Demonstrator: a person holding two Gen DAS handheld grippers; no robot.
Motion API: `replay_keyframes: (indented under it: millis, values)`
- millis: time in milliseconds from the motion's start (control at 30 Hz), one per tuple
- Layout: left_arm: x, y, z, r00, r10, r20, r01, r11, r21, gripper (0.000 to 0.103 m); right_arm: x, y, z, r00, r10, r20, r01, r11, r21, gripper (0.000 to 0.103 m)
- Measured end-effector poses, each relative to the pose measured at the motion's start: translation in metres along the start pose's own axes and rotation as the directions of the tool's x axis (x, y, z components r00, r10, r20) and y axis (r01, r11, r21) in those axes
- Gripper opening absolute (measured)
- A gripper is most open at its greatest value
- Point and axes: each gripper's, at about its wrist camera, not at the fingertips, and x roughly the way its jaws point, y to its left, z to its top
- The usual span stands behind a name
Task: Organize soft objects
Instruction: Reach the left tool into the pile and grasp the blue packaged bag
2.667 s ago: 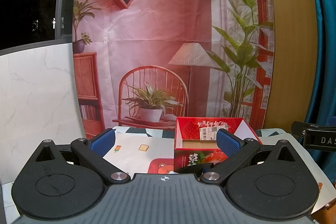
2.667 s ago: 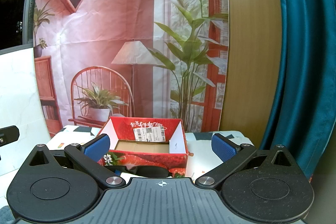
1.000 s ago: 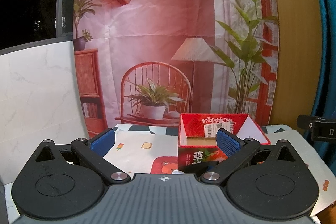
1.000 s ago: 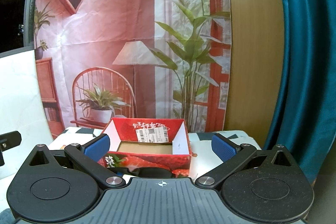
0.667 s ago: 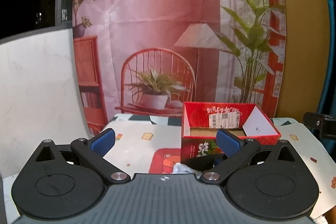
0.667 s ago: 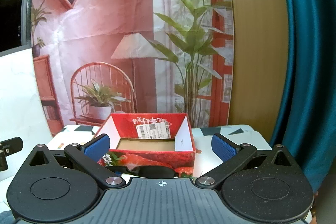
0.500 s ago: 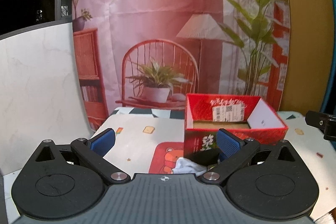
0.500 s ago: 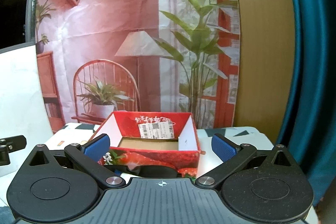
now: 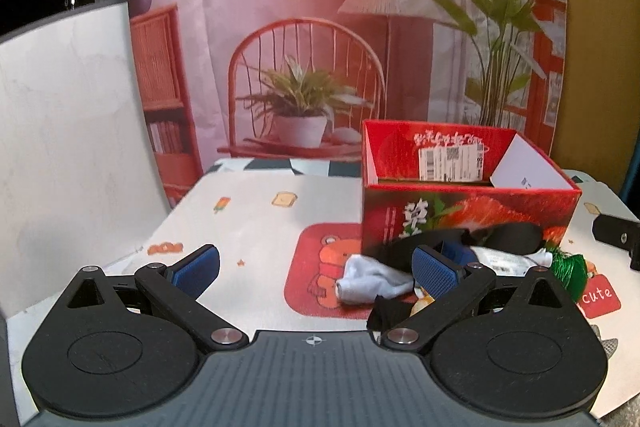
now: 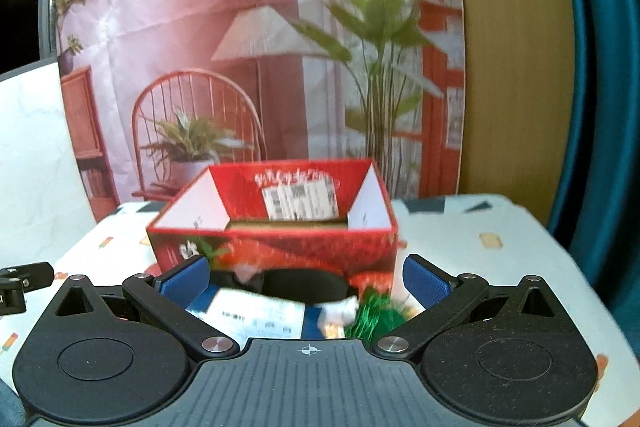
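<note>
A red strawberry-print carton (image 9: pixel 468 211) stands open-topped on the cartoon tablecloth (image 9: pixel 248 227). Against its near wall lies a heap of soft things: black eye mask (image 9: pixel 500 239), pale sock (image 9: pixel 372 277), green tassel (image 9: pixel 570 273). The left gripper (image 9: pixel 316 265) and right gripper (image 10: pixel 306 277) both hover wide apart, holding nothing.

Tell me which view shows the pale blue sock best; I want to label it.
The left wrist view: the pale blue sock lies unobstructed and sharp before the red box. The right wrist view is blurred; the sock cannot be picked out there.
</note>
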Motion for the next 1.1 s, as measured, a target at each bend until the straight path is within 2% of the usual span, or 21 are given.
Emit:
replay_keyframes:
  millis: [267, 433, 467, 567, 633, 767, 867, 933, 1033, 1100]
  values:
    - [0.025, -0.003, -0.021, 0.996, -0.042, -0.083, 0.042, 0.999, -0.008, 0.103, 0.021, -0.003, -0.022, 0.996, 0.018, -0.09, -0.018, 1.0, 0.002, 0.103]
    - [0.032, -0.004, -0.025, 0.994, -0.076, -0.085, 0.073, 0.997, -0.031, 0.102, 0.034, -0.014, -0.034, 0.988, 0.057, -0.146, -0.049, 0.997, 0.06, 0.103]
    - [0.033, -0.004, -0.025, 0.993, -0.081, -0.09, 0.078, 0.996, -0.032, 0.101, 0.036, -0.016, -0.036, 0.986, 0.062, -0.154, -0.052, 0.996, 0.067, 0.103]
    - [0.041, -0.008, -0.025, 0.985, -0.115, -0.126, 0.111, 0.993, -0.041, 0.089, 0.047, -0.02, -0.041, 0.98, 0.071, -0.186, -0.059, 0.996, 0.069, 0.102]
    - [0.047, -0.013, -0.021, 0.979, -0.136, -0.149, 0.132, 0.991, -0.037, 0.083, 0.053, -0.021, -0.04, 0.976, 0.088, -0.2, -0.077, 0.995, 0.062, 0.095]
    - [0.057, -0.025, -0.008, 0.972, -0.17, -0.161, 0.171, 0.985, -0.008, 0.082, 0.07, -0.023, -0.036, 0.955, 0.159, -0.249, -0.149, 0.987, 0.056, 0.085]
    - [0.066, -0.039, 0.002, 0.956, -0.232, -0.179, 0.241, 0.97, 0.031, 0.08, 0.083, -0.019, -0.031, 0.939, 0.201, -0.279, -0.201, 0.979, 0.03, 0.08]
    - [0.078, -0.052, 0.008, 0.936, -0.283, -0.212, 0.3, 0.952, 0.056, 0.073, 0.09, -0.015, -0.029, 0.927, 0.226, -0.3, -0.234, 0.972, 0.008, 0.08]
    - [0.1, -0.069, 0.01, 0.904, -0.323, -0.28, 0.36, 0.928, 0.092, 0.063, 0.106, -0.013, -0.029, 0.904, 0.249, -0.348, -0.265, 0.964, 0.0, 0.078]
    - [0.114, -0.076, 0.008, 0.893, -0.325, -0.313, 0.373, 0.922, 0.105, 0.063, 0.116, -0.016, -0.03, 0.888, 0.274, -0.368, -0.285, 0.958, 0.023, 0.079]
